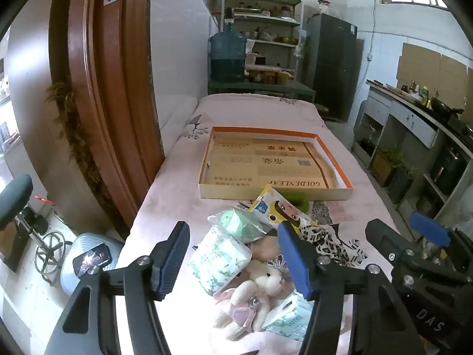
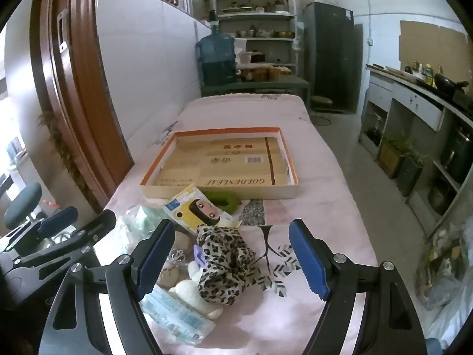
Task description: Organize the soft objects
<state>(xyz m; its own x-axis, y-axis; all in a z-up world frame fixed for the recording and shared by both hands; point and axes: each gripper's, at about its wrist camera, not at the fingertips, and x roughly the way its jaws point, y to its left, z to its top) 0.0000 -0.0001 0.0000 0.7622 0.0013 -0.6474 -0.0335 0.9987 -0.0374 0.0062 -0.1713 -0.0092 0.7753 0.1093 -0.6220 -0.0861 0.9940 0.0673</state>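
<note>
Your left gripper (image 1: pixel 235 256) stands with its blue-padded jaws spread wide and nothing clamped; it hangs tilted downward over the near end of the heap. Your right gripper (image 2: pixel 233 259) is likewise released, jaws at full spread, angled down over the same heap from the right side.

Nearest to you, on the pale pink patterned tablecloth (image 2: pixel 325 207), lies a flat blue-printed plastic tissue packet (image 2: pixel 177 316). Touching it is a cream-white plush bear (image 1: pixel 260 284), lying on its side, with a small beige plush toy (image 2: pixel 168 273) just beside it. A white tissue pack with green leaf print (image 1: pixel 218 259) lies between your left gripper's fingers without contact that I can confirm. A crumpled leopard-print fabric piece (image 2: pixel 227 266) sits between your right gripper's fingers, resting partly on the bear.

Behind these lies a clear bag holding pale green soft material (image 1: pixel 236 224), then a yellow-and-white packet printed with a cartoon face (image 2: pixel 201 210), leaning on the heap. A green ring-shaped fuzzy item (image 2: pixel 224 198) lies just behind the packet, near the box wall.

Beyond the heap stands a shallow orange-rimmed cardboard box (image 1: pixel 275 190) marked GOLDENLEAF, its interior holding none of the soft items.

Farther back, off the table, stand a blue water jug (image 1: pixel 227 59) and a dark refrigerator (image 2: pixel 331 53).
</note>
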